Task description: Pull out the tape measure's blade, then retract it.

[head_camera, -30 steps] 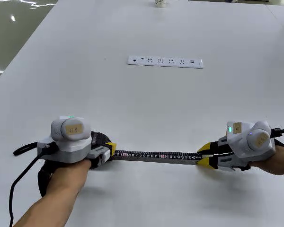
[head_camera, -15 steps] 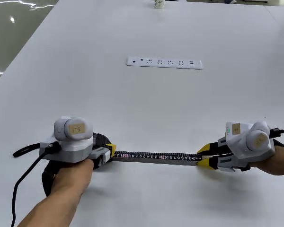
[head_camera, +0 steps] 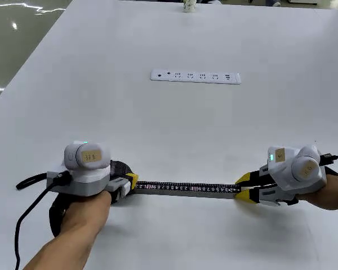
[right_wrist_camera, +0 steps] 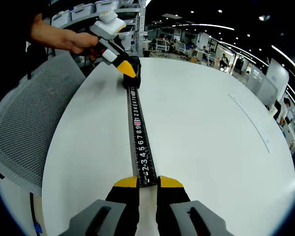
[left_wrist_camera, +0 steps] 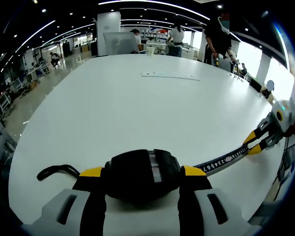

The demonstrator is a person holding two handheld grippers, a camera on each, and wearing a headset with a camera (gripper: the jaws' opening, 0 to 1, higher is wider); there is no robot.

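Note:
A black tape measure case (left_wrist_camera: 142,174) sits on the white table, clamped between the yellow-tipped jaws of my left gripper (left_wrist_camera: 142,173) (head_camera: 127,181). Its dark blade (head_camera: 186,187) (right_wrist_camera: 138,137) (left_wrist_camera: 221,161) runs flat along the table to the right, numbers facing up. My right gripper (head_camera: 243,187) (right_wrist_camera: 146,182) is shut on the blade's free end. In the right gripper view the blade stretches away to the case (right_wrist_camera: 132,78) and the left gripper (right_wrist_camera: 119,59). A black wrist loop (left_wrist_camera: 54,171) trails from the case.
A white power strip (head_camera: 195,76) (left_wrist_camera: 170,75) lies further back on the table (head_camera: 158,129). A small white cup (head_camera: 190,4) stands at the far edge. Black cables (head_camera: 31,208) trail from both grippers. A grey mesh chair (right_wrist_camera: 29,123) stands beside the table.
Both grippers have shifted slightly lower in the picture, about as much as the camera's own drift. The blade's drawn-out length looks about the same.

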